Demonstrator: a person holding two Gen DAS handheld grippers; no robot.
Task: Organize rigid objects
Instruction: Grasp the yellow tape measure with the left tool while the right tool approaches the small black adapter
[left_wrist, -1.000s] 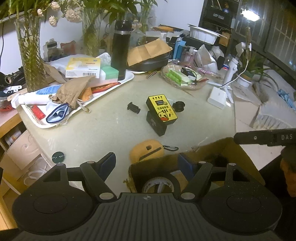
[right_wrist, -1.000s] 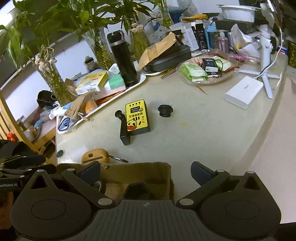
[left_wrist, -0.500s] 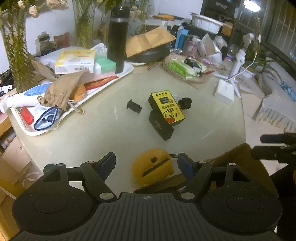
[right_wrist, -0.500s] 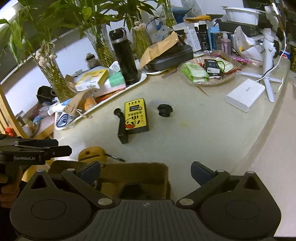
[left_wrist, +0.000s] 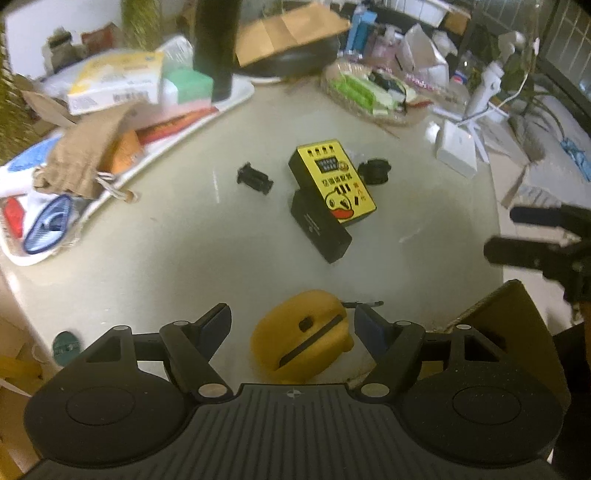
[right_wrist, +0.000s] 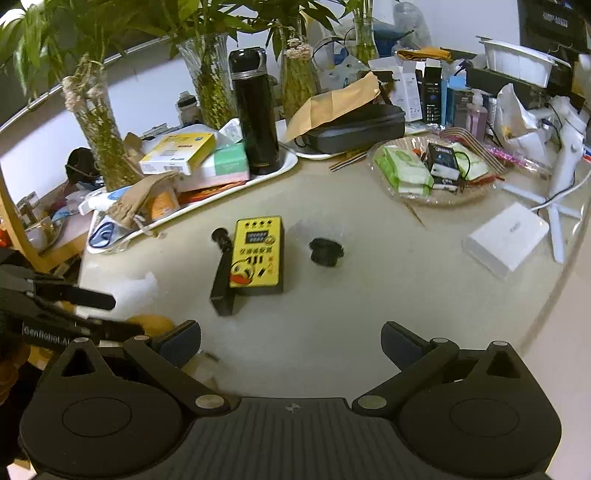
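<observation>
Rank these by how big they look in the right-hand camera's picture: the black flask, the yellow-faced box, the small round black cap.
1. black flask, tallest by far, though it stands farther from the camera.
2. yellow-faced box, clearly smaller.
3. round black cap, the smallest; it lies beside the box, so nearness does not skew that pair.

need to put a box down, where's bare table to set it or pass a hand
Bare table lies between the black cap, the white box and the near edge. A smaller patch sits between the tray and the yellow case. The tray, the snack plate and the back edge are crowded.
</observation>
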